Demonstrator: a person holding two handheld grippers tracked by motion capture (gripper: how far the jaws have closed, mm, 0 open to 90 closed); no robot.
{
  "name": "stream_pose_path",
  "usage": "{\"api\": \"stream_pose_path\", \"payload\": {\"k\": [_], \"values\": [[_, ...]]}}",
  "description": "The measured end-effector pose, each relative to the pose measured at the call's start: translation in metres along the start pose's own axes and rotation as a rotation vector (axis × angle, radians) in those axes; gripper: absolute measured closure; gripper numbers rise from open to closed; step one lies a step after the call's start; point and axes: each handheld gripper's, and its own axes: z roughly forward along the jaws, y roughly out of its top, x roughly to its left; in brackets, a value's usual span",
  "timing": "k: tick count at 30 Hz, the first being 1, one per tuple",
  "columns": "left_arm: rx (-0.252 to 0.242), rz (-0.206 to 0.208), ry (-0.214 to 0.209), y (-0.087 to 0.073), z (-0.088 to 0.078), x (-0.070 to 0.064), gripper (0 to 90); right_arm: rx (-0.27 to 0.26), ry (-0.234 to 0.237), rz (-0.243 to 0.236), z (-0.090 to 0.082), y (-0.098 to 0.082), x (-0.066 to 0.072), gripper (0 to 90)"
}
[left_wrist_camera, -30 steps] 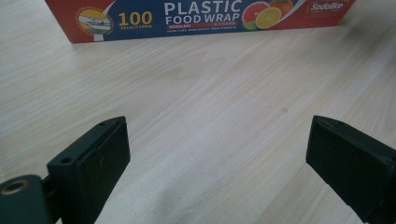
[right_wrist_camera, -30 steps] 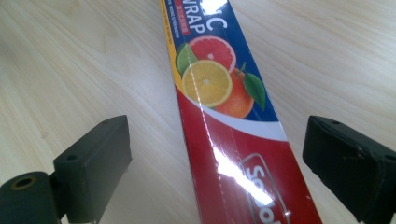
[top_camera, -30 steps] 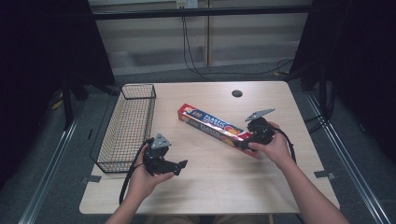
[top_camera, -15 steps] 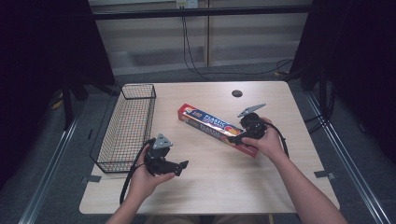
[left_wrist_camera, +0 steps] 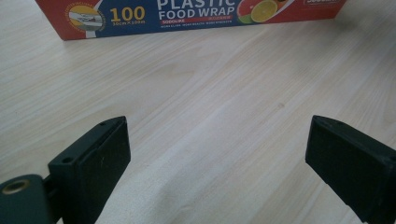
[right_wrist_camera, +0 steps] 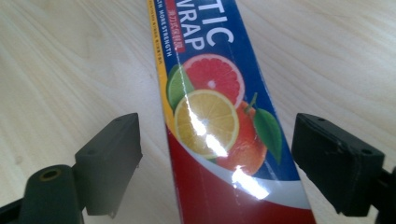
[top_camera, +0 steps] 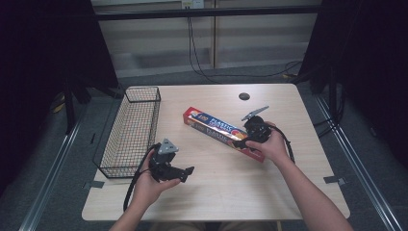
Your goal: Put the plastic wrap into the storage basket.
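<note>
- The left claw (left_wrist_camera: 217,163) has both black jaws standing wide apart, nothing between them.
- Bare light wood desk (left_wrist_camera: 210,102) lies beyond the jaws.
- The plastic food wrap box (left_wrist_camera: 187,14) lies across the desk's far edge of view, well apart from the jaws.

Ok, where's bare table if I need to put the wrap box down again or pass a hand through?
Bare wood lies between the wire basket and the plastic wrap box, along the far edge around the dark round cap, and at the near right corner. It is crowded where the right gripper straddles the box.

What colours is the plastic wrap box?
Plastic wrap box: blue and red with citrus slices; right gripper view shows it best.
</note>
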Motion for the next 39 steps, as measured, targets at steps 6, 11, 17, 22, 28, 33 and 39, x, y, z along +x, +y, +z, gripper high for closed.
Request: {"api": "stream_pose_path", "payload": {"k": [6, 11, 17, 22, 28, 33, 39], "values": [[0.003, 0.002, -0.001, 0.0, 0.0004, -0.0009, 7.0, 0.018, 0.007, -0.006, -0.0005, -0.0009, 0.0013, 16.1], [-0.003, 0.002, -0.008, 0.0003, 0.0009, -0.0028, 7.8, 0.061, -0.007, -0.016, 0.0031, -0.003, 0.0, 18.2], [0.005, 0.006, -0.014, 0.0007, 0.0014, -0.0028, 8.1, 0.073, -0.005, -0.012, 0.0024, -0.0044, -0.0036, 24.9], [0.009, 0.007, -0.015, 0.0008, 0.0026, -0.0028, 8.3, 0.085, -0.01, -0.005, 0.0033, -0.005, -0.0046, 26.3], [0.014, 0.011, -0.018, 0.0012, 0.0031, -0.0036, 8.7, 0.089, -0.013, 0.013, 0.004, -0.0051, -0.0057, 29.6], [0.011, 0.008, -0.021, 0.0014, 0.0034, -0.0033, 8.8, 0.091, -0.004, 0.019, 0.0066, -0.0053, -0.007, 29.6], [0.015, 0.009, -0.022, 0.0018, 0.0035, -0.0038, 8.8, 0.122, -0.034, -0.007, 0.0092, -0.0044, -0.0036, 29.5]]}}
